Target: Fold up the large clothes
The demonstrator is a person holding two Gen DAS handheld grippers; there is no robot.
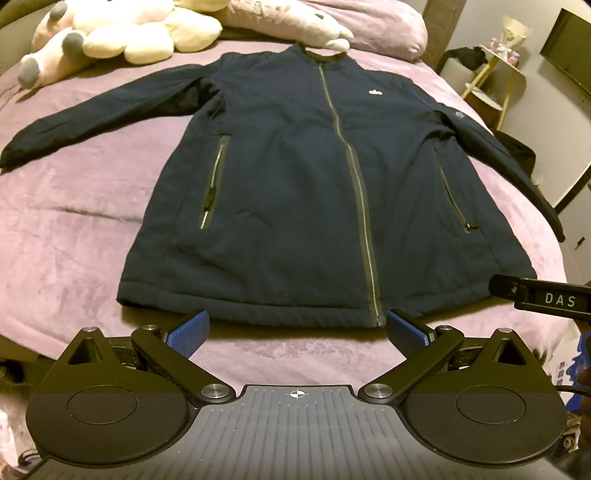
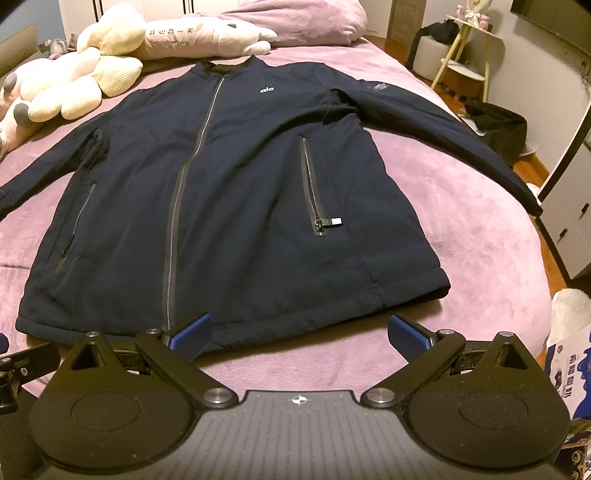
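Observation:
A dark navy zip jacket [image 1: 295,177] lies flat and face up on the purple bedspread [image 1: 74,229], collar far, hem near, both sleeves spread out to the sides. It also shows in the right wrist view [image 2: 229,177]. My left gripper [image 1: 297,330] is open and empty, just short of the hem near the main zip's lower end. My right gripper [image 2: 299,332] is open and empty, just short of the hem toward the jacket's right side. Part of the right gripper [image 1: 546,297] shows at the left wrist view's right edge.
Plush toys [image 1: 122,33] and a pink pillow [image 2: 317,18] lie at the head of the bed beyond the collar. A stool and small tables [image 2: 461,70] stand right of the bed. The right sleeve end [image 2: 532,203] hangs at the bed's edge.

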